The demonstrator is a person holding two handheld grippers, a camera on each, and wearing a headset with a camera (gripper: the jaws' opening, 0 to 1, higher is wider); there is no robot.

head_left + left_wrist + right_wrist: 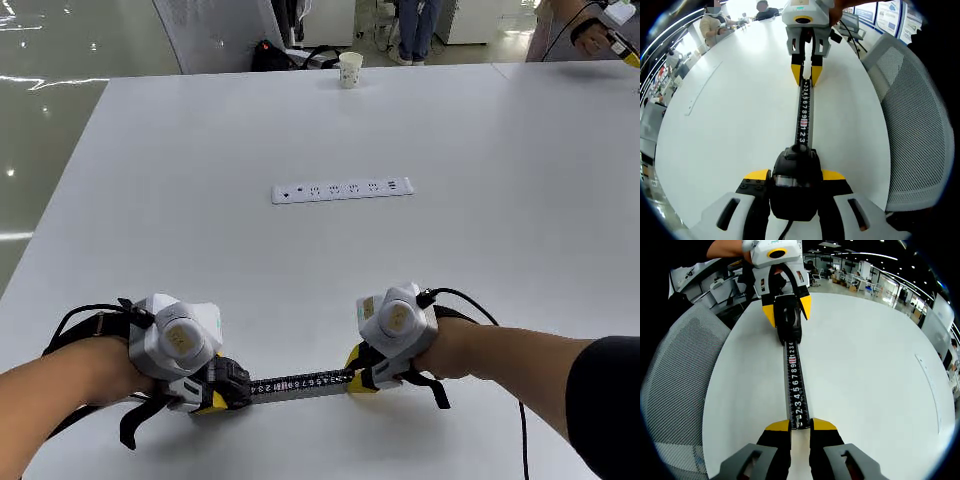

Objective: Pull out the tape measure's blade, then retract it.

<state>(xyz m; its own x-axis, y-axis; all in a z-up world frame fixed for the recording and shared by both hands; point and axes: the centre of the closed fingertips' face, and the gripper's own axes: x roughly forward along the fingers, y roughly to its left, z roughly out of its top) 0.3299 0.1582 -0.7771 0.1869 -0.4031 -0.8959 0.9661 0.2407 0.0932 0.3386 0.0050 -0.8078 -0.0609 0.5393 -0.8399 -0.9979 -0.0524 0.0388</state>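
Left gripper (795, 175) clamps tape measure (232, 381); right gripper (800, 426), facing it, pinches blade (792, 385).

Bright, even overhead light washes my white counter (300, 130); the glossy floor (50, 60) beside it throws back hard glare streaks. Shadows on the counter are faint and soft. Both gripper views bow strongly at the edges, yet the blade (794, 390) numerals read sharp.

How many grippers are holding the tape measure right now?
2. The left gripper clamps the case; the right gripper pinches the tip of the pulled-out blade.
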